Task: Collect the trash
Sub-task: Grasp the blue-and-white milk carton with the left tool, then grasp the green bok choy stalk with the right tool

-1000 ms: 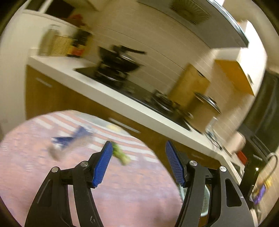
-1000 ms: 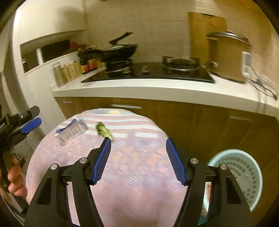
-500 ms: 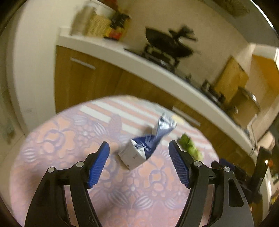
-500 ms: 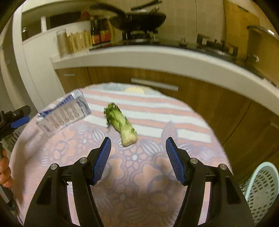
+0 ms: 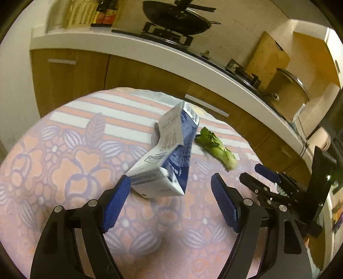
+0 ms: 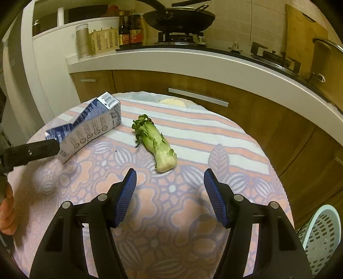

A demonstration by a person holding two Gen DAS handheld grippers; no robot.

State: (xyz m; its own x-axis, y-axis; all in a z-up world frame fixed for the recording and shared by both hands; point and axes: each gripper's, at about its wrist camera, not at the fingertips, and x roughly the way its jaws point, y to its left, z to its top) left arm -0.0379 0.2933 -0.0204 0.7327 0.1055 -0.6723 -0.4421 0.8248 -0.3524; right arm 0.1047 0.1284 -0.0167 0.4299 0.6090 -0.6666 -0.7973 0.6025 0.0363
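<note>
Pretty clearly a home kitchen: there's a black wok (image 6: 182, 18) sitting on a gas stove (image 6: 180, 38), sauce bottles (image 6: 130, 28) along the white counter (image 6: 193, 62), wooden cabinets (image 6: 246, 120) underneath, tiled wall behind, and a round table (image 6: 225, 137) with a flowery cloth.

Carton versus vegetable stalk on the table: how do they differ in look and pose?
The carton is boxy, blue and white, crumpled; the vegetable stalk is green, rounded, with a pale cut end. The carton sits in front of the open left tongs, the stalk in front of the open right tongs. Both lie on the floral tablecloth.
</note>
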